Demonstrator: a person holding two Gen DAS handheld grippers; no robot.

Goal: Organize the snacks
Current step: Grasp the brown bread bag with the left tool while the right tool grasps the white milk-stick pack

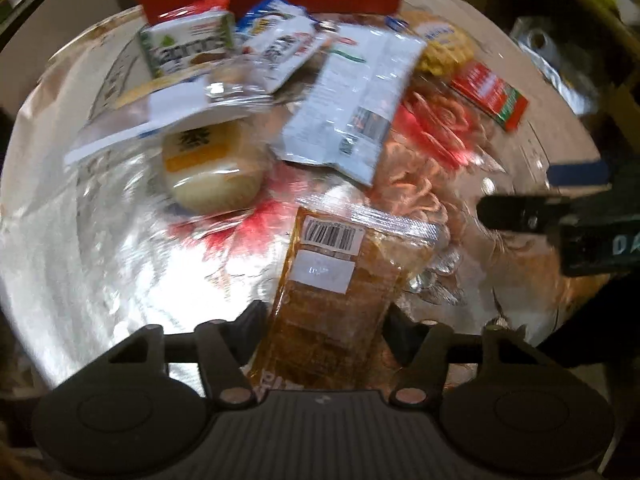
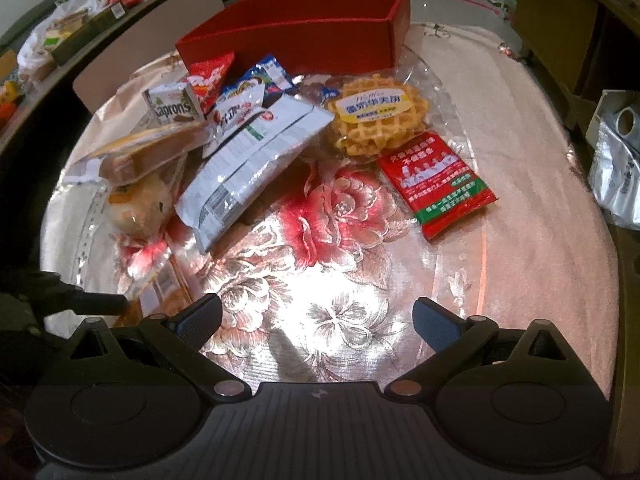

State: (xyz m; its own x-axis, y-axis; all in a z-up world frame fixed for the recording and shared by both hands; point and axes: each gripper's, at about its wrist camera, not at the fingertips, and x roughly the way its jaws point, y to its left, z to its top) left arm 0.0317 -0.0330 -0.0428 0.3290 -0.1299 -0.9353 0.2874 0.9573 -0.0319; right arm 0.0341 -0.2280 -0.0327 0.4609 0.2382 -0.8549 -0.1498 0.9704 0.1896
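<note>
Snacks lie heaped on a desk [image 2: 520, 184] under a shiny flowered cover, with an empty red box [image 2: 304, 36] standing at the far side, well ahead of both sets of jaws. The left gripper [image 1: 324, 320] has its jaws clamped on the near end of an amber cellophane packet [image 1: 336, 292] with a barcode label, the packet running forward from between the pads. Ahead and to the left of those jaws sit a round wrapped bun [image 1: 212, 168] and a small green-and-white carton [image 1: 186, 44]; straight ahead lies a long silver-and-white pouch [image 1: 352, 100]. The right gripper [image 2: 318, 320] hovers over bare flowered cover with its jaws wide apart and nothing between them. Ahead of them and slightly right lie a wrapped waffle [image 2: 372, 116] and a red-and-green sachet [image 2: 438, 184], apart from the main heap. The step in hand looks like the pick-up of the amber packet, with the sorting hardly begun, since the box appears to hold nothing. The next move likely calls for lifting the packet clear of the cover and carrying it over the heap to the box without snagging the pouch, while the free jaws are best placed for the sachet.
</note>
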